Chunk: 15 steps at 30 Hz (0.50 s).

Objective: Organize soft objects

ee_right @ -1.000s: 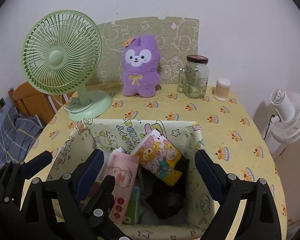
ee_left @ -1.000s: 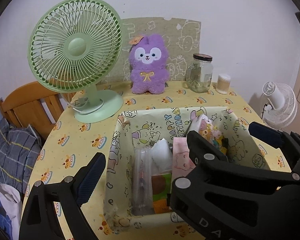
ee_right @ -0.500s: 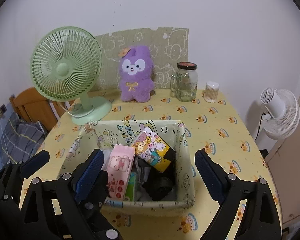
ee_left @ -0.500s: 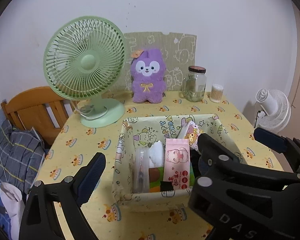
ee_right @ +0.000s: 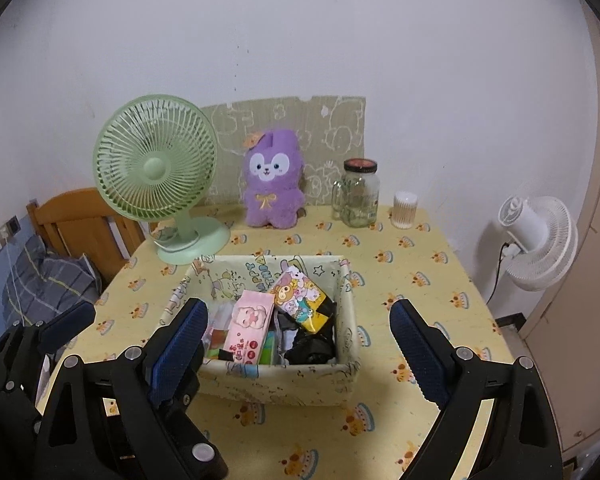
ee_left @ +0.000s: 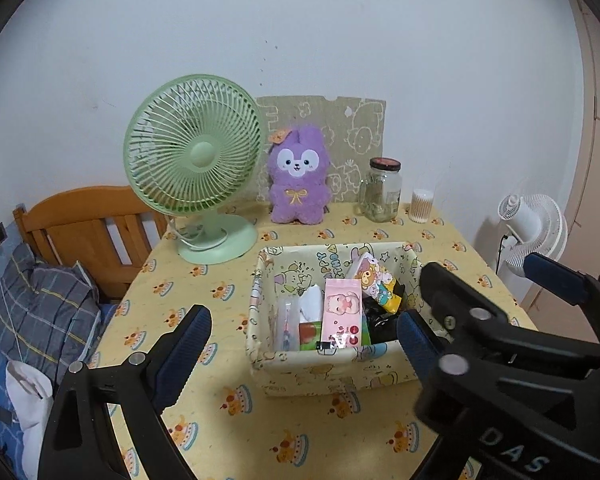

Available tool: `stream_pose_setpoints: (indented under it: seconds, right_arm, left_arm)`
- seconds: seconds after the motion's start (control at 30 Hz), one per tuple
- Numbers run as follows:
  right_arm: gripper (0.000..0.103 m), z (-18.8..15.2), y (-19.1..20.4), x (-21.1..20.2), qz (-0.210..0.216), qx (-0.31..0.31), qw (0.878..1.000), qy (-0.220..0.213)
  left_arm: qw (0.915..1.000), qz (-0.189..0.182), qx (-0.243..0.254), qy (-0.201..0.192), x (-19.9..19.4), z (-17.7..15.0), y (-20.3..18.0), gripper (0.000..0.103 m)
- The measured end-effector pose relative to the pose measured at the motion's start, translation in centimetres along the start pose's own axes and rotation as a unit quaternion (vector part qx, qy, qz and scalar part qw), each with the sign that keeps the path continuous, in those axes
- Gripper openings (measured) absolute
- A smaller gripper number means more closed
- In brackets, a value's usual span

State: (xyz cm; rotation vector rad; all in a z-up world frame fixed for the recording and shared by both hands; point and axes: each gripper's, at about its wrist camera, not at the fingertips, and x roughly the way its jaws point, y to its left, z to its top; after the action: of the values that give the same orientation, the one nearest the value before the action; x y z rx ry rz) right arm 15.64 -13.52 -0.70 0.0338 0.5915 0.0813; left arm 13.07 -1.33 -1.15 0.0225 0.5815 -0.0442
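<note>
Both claws, left gripper (ee_left: 304,344) & right gripper (ee_right: 300,340), spread wide, holding nothing, above table (ee_right: 412,248). Fabric bin (ee_right: 284,380) betw. them holds pink pack (ee_right: 250,330), cartoon pouch (ee_right: 300,298). Purple plush (ee_right: 272,180) upright at wall.

your two wrist views look down from the near table edge, both sharing the fabric basket (ee_left: 332,372) (ee_right: 276,380).

In the left wrist view, the right hand-held gripper (ee_left: 476,292) covers the fabric box's (ee_left: 332,372) right corner, so we cannot see what lies there. We cannot make out the dark bundle (ee_right: 312,350) inside the box. The tabletop's (ee_right: 400,256) near edge is cut off below.
</note>
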Motion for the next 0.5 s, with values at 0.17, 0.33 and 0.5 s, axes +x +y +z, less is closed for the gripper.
stream_pose_setpoints:
  seconds: [0.17, 0.33, 0.5]
  right_arm:
    - [0.094, -0.4, -0.2, -2.6, -0.004, -0.001, 1.000, -0.017]
    - [0.094, -0.8, -0.5, -5.0, -0.008, 0.001, 0.999, -0.032]
    - [0.094, -1.3, -0.9, -7.2, -0.013, 0.004, 0.999, -0.044]
  left_arm:
    - [0.9999, 0.001, -0.001, -0.011, -2.0, -0.3, 0.1, 0.095]
    - [0.9997, 0.002, -0.003, -0.024, -4.2, -0.6, 0.3, 0.098]
    - [0.9993, 0.004, -0.005, -0.036, -6.1, -1.1, 0.4, 0.100]
